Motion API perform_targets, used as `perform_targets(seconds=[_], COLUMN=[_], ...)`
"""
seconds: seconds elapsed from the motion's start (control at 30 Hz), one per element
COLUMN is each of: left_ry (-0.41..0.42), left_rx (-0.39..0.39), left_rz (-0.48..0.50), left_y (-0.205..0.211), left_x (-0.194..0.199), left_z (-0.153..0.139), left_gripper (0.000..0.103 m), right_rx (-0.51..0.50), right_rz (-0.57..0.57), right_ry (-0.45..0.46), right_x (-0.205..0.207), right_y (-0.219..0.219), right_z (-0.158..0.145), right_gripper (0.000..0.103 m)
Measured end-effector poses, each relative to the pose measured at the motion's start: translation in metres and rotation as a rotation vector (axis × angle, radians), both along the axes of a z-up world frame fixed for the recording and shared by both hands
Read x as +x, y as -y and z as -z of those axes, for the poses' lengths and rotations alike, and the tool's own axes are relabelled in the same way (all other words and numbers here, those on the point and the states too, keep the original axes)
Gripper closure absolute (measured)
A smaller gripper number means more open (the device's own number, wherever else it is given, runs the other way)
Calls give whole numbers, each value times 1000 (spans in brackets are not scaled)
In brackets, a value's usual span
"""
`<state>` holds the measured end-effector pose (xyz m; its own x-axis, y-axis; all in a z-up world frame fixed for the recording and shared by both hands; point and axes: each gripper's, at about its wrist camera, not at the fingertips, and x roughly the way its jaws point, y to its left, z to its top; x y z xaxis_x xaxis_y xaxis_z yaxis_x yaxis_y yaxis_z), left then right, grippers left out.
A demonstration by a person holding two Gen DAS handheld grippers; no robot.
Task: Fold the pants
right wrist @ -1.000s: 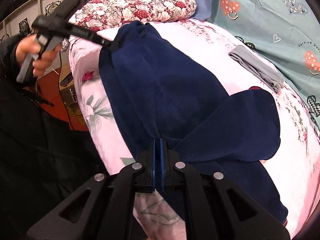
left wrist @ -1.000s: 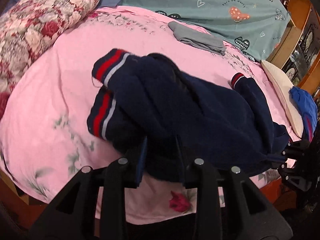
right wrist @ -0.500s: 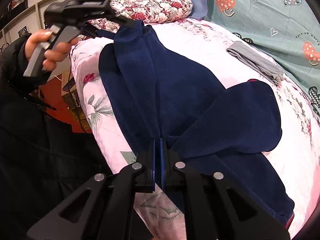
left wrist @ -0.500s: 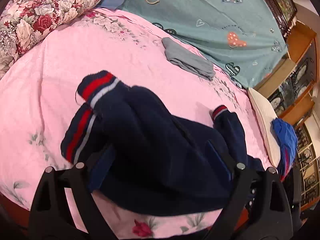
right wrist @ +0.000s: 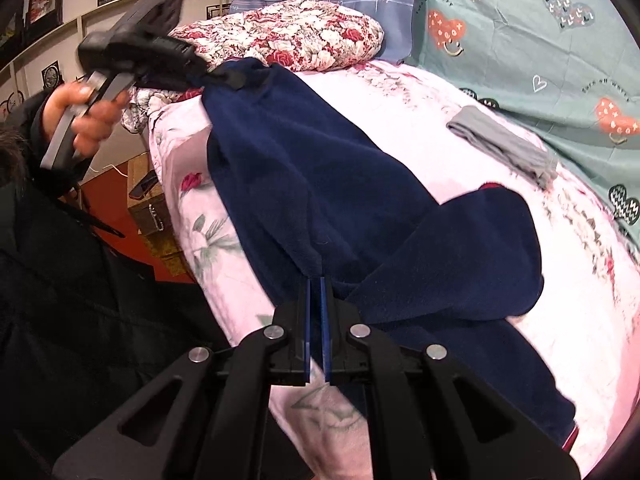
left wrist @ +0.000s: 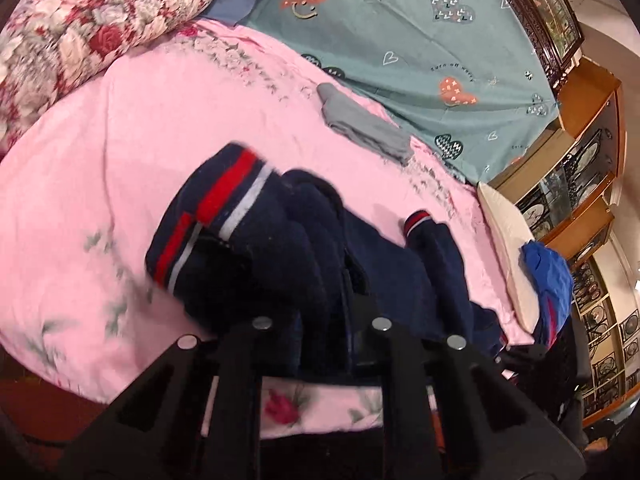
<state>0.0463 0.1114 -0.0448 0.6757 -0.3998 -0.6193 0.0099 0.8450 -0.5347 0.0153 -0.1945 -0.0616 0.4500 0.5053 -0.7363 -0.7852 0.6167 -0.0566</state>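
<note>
Navy fleece pants (left wrist: 280, 248) with red and white striped cuffs (left wrist: 228, 196) lie bunched on the pink flowered bed sheet (left wrist: 120, 140). My left gripper (left wrist: 324, 300) is closing its jaws on a thick fold of the pants, and the pads press the cloth. In the right wrist view a hand (right wrist: 88, 116) holds that left gripper (right wrist: 224, 76), which lifts one end of the pants (right wrist: 320, 168) above the bed's edge. My right gripper (right wrist: 316, 284) is shut on a thin fold at the pants' near edge. One leg is folded back over the rest.
A folded grey garment (left wrist: 364, 128) lies farther back on the bed. A floral pillow (left wrist: 92, 28) and a teal heart-print cover (left wrist: 420, 32) are behind it. A white pillow (left wrist: 508, 248) with a blue garment (left wrist: 548, 272) is at the right, near wooden shelves (left wrist: 580, 120).
The left gripper let go, spread wide over the pants, then closed again on a thicker bunch and rose a little with it. The right gripper stayed shut in place.
</note>
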Motion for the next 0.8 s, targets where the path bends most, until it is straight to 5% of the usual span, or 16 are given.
perform_targets(seconds=[0.17, 0.37, 0.5, 0.57, 0.7, 0.8], left_ry=[-71, 4, 131, 212, 215, 148], left_rx=[30, 188, 279, 297, 308, 334], left_rz=[-39, -14, 35, 89, 227, 328], left_y=[-8, 11, 27, 43, 89, 125], left_x=[3, -9, -37, -46, -25, 0], left_z=[44, 22, -20, -45, -45, -16], left_gripper=[88, 78, 44, 35, 34, 35], right_rx=[-61, -74, 34, 87, 114, 72], right_rz=[13, 27, 77, 160, 375, 492], right_ry=[-32, -18, 2, 41, 30, -61], right_x=[1, -1, 2, 13, 77, 139], right_y=[-9, -11, 8, 22, 37, 24], right_z=[19, 16, -12, -36, -85, -87], right_gripper=[99, 93, 66, 55, 35, 31])
